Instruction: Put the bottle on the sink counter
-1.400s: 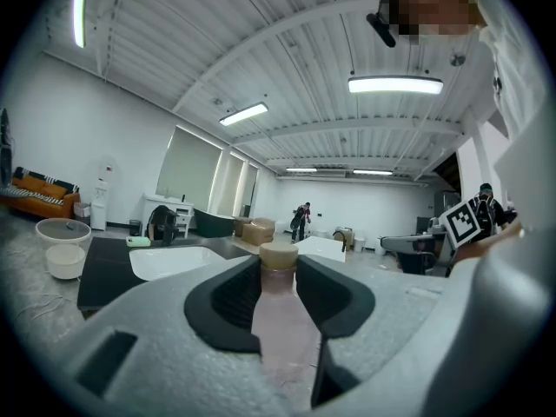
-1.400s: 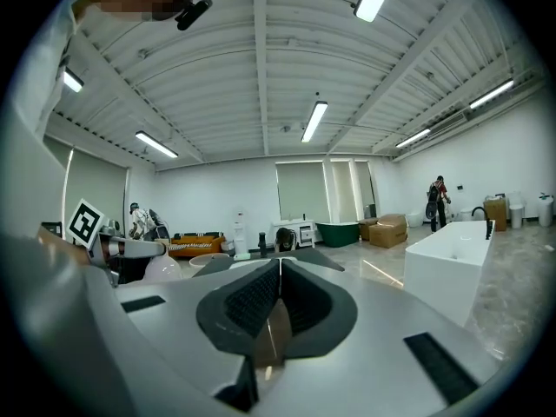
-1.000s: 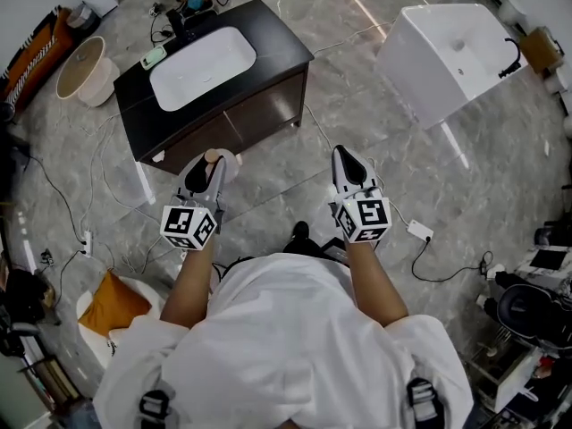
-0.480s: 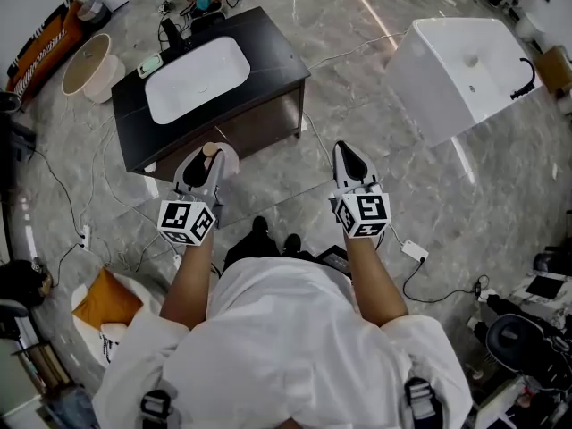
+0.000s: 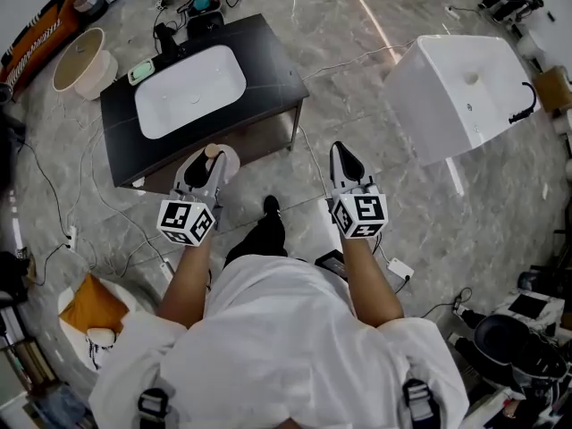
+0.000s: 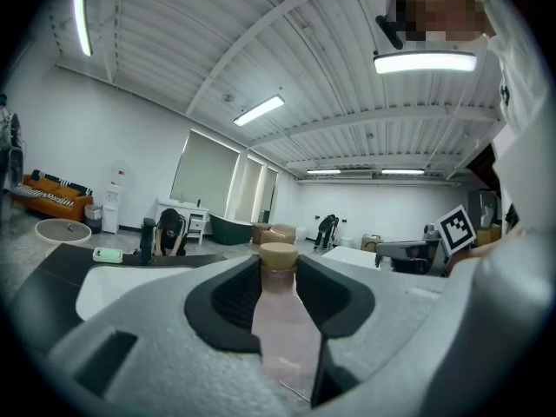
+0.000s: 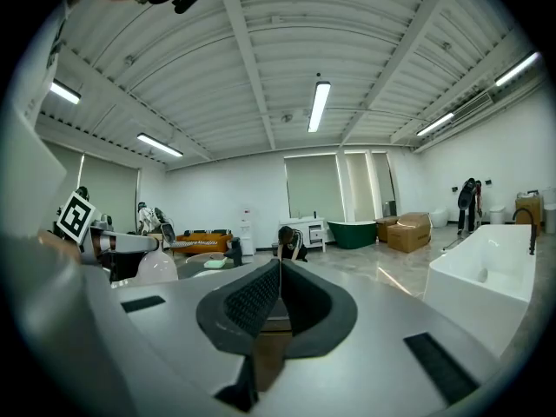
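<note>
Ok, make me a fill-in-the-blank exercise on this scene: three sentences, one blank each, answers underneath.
1. The left gripper is shut on the ____.
2. The right gripper has its jaws together and holds ____.
3. The sink counter has a black top with a ____ basin set into it.

Missing words: bottle; nothing; white.

left gripper | clamps bottle, upright | contents probably pinkish
</note>
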`<state>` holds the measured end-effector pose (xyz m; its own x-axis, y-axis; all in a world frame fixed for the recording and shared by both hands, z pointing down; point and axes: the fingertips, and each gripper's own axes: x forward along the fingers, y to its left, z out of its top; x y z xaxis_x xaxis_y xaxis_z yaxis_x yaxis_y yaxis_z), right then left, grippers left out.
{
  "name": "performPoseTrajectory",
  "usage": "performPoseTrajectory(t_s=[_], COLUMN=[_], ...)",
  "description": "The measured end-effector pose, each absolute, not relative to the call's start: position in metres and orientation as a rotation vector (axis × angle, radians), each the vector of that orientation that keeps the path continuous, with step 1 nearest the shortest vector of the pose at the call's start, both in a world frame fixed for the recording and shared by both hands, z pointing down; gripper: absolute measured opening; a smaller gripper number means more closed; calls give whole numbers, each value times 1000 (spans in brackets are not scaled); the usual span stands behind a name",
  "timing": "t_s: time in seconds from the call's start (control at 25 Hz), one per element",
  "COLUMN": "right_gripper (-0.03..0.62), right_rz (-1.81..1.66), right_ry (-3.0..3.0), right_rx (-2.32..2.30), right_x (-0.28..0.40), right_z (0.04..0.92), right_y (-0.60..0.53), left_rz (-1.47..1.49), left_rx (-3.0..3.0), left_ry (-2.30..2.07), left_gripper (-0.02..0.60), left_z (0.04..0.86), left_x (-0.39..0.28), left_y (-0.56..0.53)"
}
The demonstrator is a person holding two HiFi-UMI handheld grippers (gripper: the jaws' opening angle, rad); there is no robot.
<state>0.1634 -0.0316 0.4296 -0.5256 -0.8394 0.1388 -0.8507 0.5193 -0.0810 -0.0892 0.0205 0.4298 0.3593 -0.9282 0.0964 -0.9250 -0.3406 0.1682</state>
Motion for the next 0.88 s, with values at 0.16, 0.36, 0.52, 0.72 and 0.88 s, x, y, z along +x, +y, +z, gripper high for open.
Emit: performPoseTrajectory(t_s=[0.16, 0.36, 0.52, 0.72, 0.88], right_gripper=[15, 15, 15, 15, 15], right_rz=[215, 206, 194, 161, 150], right_ry=[-2659, -2662, -2662, -2665, -2670], right_rx=[1468, 1441, 1422, 1409, 1402], right_x=[154, 140, 126, 117, 110], right_z=[428, 426, 421, 411, 415], right_y=[-76, -131, -167, -209, -237], left_rz=[-29, -49, -81, -107, -123], left_rx=[2416, 2421, 2420, 2421, 2419], left_ry=[-1663, -1658, -1665, -1649, -1649], left_gripper=[135, 135, 135, 135, 135], left_z=[432, 428, 420, 414, 418], left_x=[-96, -104, -116, -126, -133], left_y=[-23, -82, -119, -162, -193])
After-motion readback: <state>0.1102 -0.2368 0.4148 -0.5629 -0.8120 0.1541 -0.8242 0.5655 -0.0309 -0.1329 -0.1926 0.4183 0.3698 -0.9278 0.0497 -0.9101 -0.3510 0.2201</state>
